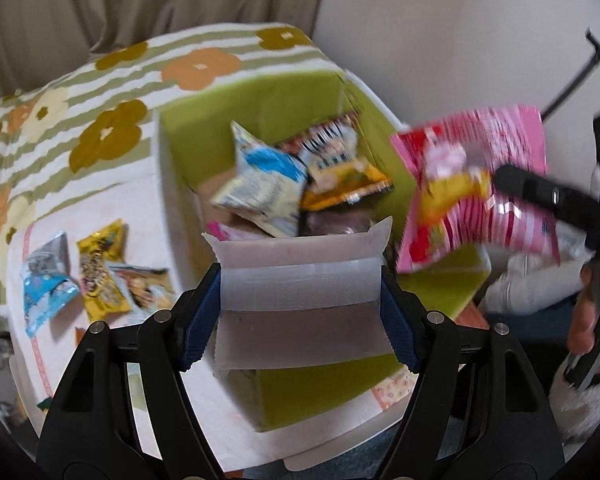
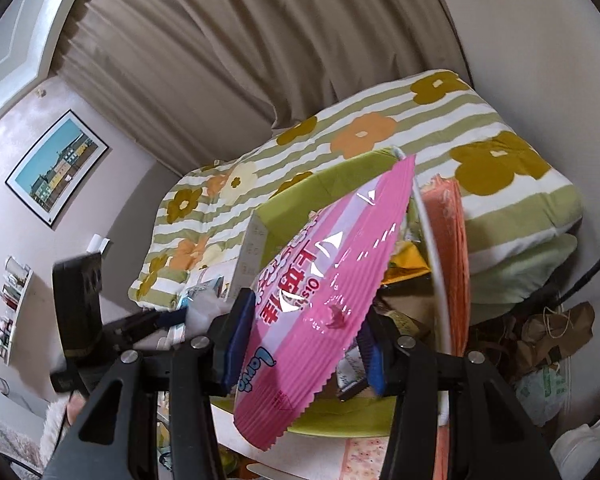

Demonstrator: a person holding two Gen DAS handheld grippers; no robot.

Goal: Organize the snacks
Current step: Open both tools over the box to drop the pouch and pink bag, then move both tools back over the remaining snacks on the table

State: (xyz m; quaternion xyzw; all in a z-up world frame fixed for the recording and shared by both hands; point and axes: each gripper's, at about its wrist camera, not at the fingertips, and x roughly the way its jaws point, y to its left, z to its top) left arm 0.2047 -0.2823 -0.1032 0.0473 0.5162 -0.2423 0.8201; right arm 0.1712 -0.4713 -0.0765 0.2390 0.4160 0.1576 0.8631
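My left gripper (image 1: 300, 320) is shut on a pale, half-clear snack packet (image 1: 300, 288) with a brownish filling; the blue pads press on its two sides. It hangs over the near edge of a green box (image 1: 260, 120) that holds several snack bags, among them a blue-white one (image 1: 260, 180) and a yellow one (image 1: 352, 188). My right gripper (image 2: 300, 344) is shut on a big pink packet (image 2: 328, 280). That pink packet (image 1: 480, 184) hovers at the right side of the green box (image 2: 292, 200). All is blurred by motion.
Three loose packets lie on the table (image 1: 100, 208) left of the box: a blue one (image 1: 44, 284), a yellow one (image 1: 100, 276) and a tan one (image 1: 144, 284). A flowered striped quilt (image 2: 500, 168) is heaped behind. Bags and clutter (image 2: 548, 332) sit at the right.
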